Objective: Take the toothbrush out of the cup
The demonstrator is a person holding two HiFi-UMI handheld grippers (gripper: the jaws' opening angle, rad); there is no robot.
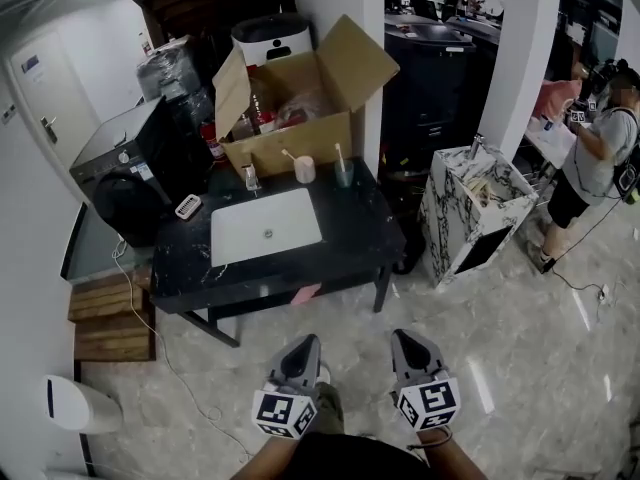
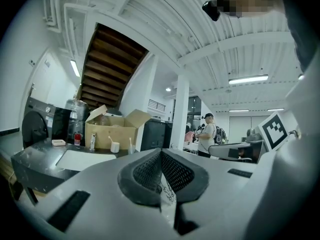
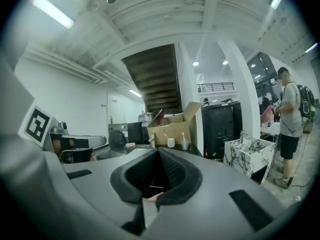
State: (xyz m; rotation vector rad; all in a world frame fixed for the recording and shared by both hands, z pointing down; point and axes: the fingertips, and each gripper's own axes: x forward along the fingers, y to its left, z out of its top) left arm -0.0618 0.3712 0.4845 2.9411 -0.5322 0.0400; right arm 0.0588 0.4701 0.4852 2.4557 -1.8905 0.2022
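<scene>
Worktop (image 1: 355, 233) far ahead carries two cups (image 1: 305, 171), so, left gripper (image 1: 307, 342) and right gripper (image 1: 403, 338) fingers closed empty, I could pull the wrong toothbrush (image 1: 337, 154).

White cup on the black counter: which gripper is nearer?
Left, slightly. The left gripper is in line with the white cup, well short of the counter; the right gripper is equally short, offset rightward.
</scene>
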